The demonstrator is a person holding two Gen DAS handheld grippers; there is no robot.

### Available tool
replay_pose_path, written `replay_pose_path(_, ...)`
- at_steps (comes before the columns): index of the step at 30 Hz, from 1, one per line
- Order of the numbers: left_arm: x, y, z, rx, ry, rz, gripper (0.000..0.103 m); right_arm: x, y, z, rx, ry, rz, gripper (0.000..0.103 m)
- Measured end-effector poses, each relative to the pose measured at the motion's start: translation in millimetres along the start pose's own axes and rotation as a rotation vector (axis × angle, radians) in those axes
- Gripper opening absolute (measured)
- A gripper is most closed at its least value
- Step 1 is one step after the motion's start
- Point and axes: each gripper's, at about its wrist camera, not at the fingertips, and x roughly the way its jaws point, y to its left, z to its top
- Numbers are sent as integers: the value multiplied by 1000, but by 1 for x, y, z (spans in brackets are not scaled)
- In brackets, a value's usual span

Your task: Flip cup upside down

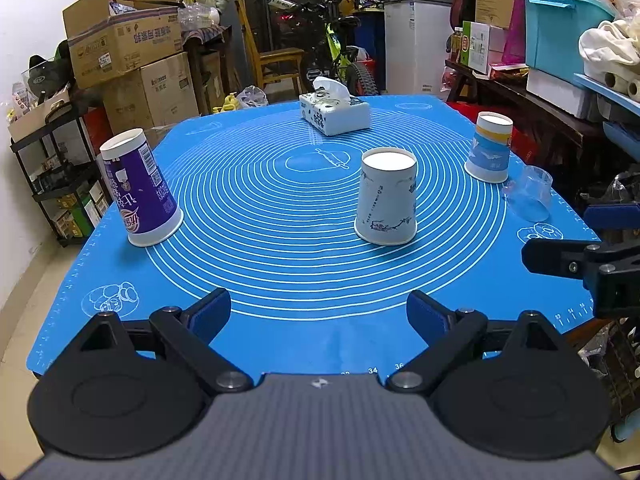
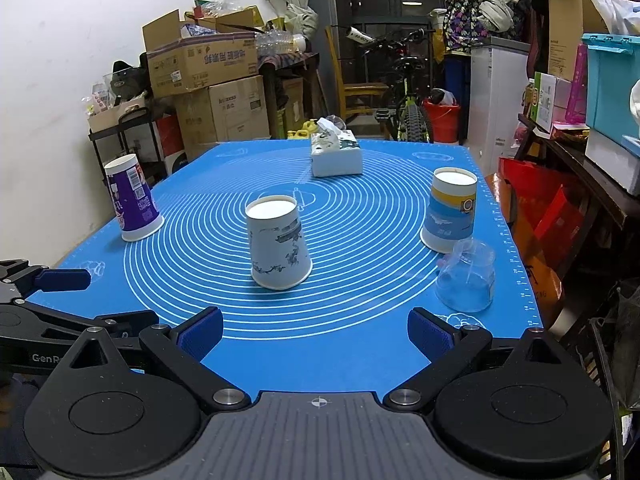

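Observation:
Several cups stand upside down on the blue mat (image 1: 280,344) (image 2: 320,360). A purple cup (image 1: 140,192) (image 2: 131,200) is at the left. A white cup with ink drawings (image 1: 386,198) (image 2: 278,244) is in the middle. A blue and yellow cup (image 1: 490,148) (image 2: 450,210) is at the right. A clear plastic cup (image 1: 530,196) (image 2: 466,278) stands just in front of it. My left gripper (image 1: 319,314) is open and empty over the mat's near edge. My right gripper (image 2: 316,334) is open and empty, also at the near edge; its finger shows in the left wrist view (image 1: 560,262).
A tissue box (image 1: 334,114) (image 2: 336,154) sits at the far middle of the mat. Stacked cardboard boxes (image 1: 132,52) and a black rack (image 1: 60,168) stand left of the table. A bicycle (image 2: 404,92), a white cabinet (image 1: 416,44) and cluttered shelves (image 2: 580,120) lie behind and to the right.

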Motion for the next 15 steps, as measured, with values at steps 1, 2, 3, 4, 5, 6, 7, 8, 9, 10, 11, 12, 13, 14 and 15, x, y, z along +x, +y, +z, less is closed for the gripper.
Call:
replay_pose_path(1, 0, 0, 0, 0, 0, 0, 94, 0, 0, 0, -1, 0, 1, 99)
replay_pose_path(2, 0, 0, 0, 0, 0, -1, 94, 0, 0, 0, 0, 1, 2, 99)
replay_pose_path(3, 0, 0, 0, 0, 0, 0, 94, 0, 0, 0, 0, 1, 2, 99)
replay_pose_path(4, 0, 0, 0, 0, 0, 0, 94, 0, 0, 0, 0, 2, 3, 99)
replay_pose_path(5, 0, 0, 0, 0, 0, 0, 94, 0, 0, 0, -1, 3, 4, 99)
replay_pose_path(6, 0, 0, 0, 0, 0, 0, 94, 0, 0, 0, -1, 4, 4, 99)
replay_pose_path(7, 0, 0, 0, 0, 0, 0, 94, 0, -1, 0, 0, 5, 4, 99)
replay_pose_path(8, 0, 0, 0, 0, 0, 0, 94, 0, -1, -1, 1, 5, 4, 99)
replay_pose_path(9, 0, 0, 0, 0, 0, 0, 94, 0, -1, -1, 1, 5, 4, 99)
replay_pose_path(10, 0, 0, 0, 0, 1, 0, 94, 0, -2, -1, 0, 6, 5, 99)
replay_pose_path(11, 0, 0, 0, 0, 0, 0, 94, 0, -2, -1, 1, 6, 5, 99)
replay_pose_path(12, 0, 0, 0, -1, 0, 1, 94, 0, -2, -1, 1, 5, 5, 99)
replay_pose_path(13, 0, 0, 0, -2, -1, 2, 94, 0, -1, -1, 1, 6, 5, 99)
replay_pose_path(14, 0, -1, -1, -2, -1, 1, 94, 0, -1, -1, 1, 6, 5, 99)
replay_pose_path(15, 0, -2, -1, -1, -1, 0, 94, 0, -2, -1, 0, 7, 5, 99)
